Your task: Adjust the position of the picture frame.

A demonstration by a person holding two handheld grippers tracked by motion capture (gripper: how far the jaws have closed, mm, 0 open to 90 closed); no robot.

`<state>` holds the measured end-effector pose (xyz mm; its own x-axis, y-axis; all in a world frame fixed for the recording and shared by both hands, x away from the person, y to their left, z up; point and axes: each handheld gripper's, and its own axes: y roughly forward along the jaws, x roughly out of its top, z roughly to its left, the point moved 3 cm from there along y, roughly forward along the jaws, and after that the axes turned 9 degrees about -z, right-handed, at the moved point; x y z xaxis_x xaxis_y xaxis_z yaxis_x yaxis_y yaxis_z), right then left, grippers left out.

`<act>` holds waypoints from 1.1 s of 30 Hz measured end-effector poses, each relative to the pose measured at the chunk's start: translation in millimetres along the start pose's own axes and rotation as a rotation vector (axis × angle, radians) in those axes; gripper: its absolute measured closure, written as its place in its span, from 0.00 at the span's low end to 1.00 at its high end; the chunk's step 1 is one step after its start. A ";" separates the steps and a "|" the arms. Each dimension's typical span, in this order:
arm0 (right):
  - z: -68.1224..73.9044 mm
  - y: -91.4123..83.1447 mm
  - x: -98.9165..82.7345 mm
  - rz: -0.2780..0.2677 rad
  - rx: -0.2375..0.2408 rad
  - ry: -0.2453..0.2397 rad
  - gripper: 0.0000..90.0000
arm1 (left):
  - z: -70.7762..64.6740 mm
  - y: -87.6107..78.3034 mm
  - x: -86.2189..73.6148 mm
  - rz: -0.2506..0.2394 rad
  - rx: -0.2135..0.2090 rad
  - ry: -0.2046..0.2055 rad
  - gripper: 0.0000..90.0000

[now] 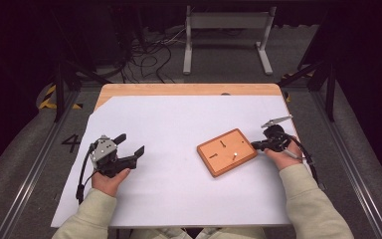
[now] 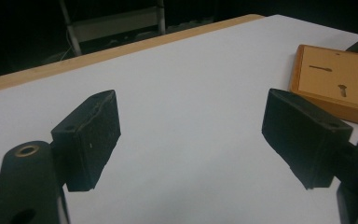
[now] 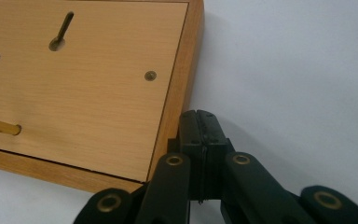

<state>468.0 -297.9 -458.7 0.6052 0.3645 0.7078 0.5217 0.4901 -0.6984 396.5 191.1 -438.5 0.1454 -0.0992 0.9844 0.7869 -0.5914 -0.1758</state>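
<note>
A flat wooden board (image 1: 226, 151) with keyhole slots lies face-down on the white sheet, right of centre. My right gripper (image 1: 254, 145) is shut with nothing between its pads, its tip low at the board's right edge. In the right gripper view the closed jaws (image 3: 199, 122) sit beside the board's rim (image 3: 186, 79), touching or nearly so; a small screw (image 3: 150, 75) and a peg (image 3: 0, 126) show on the board's back. My left gripper (image 1: 130, 143) rests at the left, open and empty; its pads (image 2: 91, 137) frame bare sheet, the board (image 2: 338, 81) farther off.
The white sheet (image 1: 179, 124) covers most of the wooden table (image 1: 189, 89). A metal stand (image 1: 226, 37) and cables lie on the floor beyond the far edge. Cables trail from both grippers toward the person's sleeves.
</note>
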 end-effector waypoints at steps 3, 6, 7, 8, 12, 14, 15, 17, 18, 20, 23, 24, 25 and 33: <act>2.4 0.2 -0.8 0.008 0.042 0.012 1.00 | -0.1 0.7 -0.3 0.000 -0.001 -0.001 0.22; 14.8 0.9 -1.9 0.026 0.077 -0.007 1.00 | -0.2 0.6 -0.2 -0.001 -0.001 -0.002 0.22; 19.6 1.0 -2.2 0.035 0.086 -0.018 1.00 | -0.1 0.4 -0.1 0.000 -0.001 -0.001 0.22; 24.7 1.4 -2.9 0.040 0.099 -0.021 1.00 | -0.1 0.3 0.0 0.000 -0.001 0.000 0.22; 37.9 0.5 -5.4 0.057 0.115 -0.039 1.00 | -0.2 0.3 -0.1 -0.003 -0.002 -0.002 0.22; 45.5 0.1 -8.4 0.060 0.130 -0.049 1.00 | -0.3 0.2 0.0 -0.001 -0.002 0.000 0.22; 48.3 0.1 -9.4 0.063 0.136 -0.051 1.00 | -0.4 0.2 0.0 0.000 -0.002 0.001 0.22; 55.4 0.3 -11.5 0.066 0.156 -0.065 1.00 | -0.6 0.5 0.1 0.000 -0.002 0.000 0.22; 59.1 0.2 -12.0 0.071 0.165 -0.073 1.00 | -0.7 0.7 0.2 -0.001 -0.003 0.000 0.22; 67.3 1.0 -12.7 0.078 0.185 -0.095 1.00 | -0.9 0.8 0.2 -0.002 -0.003 0.000 0.22; 74.8 1.7 -12.8 0.087 0.197 -0.112 1.00 | -0.9 1.0 0.2 -0.001 -0.006 0.001 0.22; 82.6 2.7 -13.0 0.097 0.212 -0.129 1.00 | -0.8 1.0 0.2 -0.001 -0.006 0.001 0.22; 82.6 2.7 -13.0 0.097 0.212 -0.129 1.00 | -0.8 1.0 0.2 -0.001 -0.006 0.001 0.22; 97.7 4.7 -13.1 0.116 0.225 -0.172 1.00 | -1.4 1.5 -0.4 0.009 -0.013 0.003 0.22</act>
<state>403.8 -223.0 -460.9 0.5319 0.5479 0.6456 0.2968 0.5934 -0.7482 396.8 189.1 -439.1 0.1506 -0.1063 0.9829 0.7780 -0.6007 -0.1842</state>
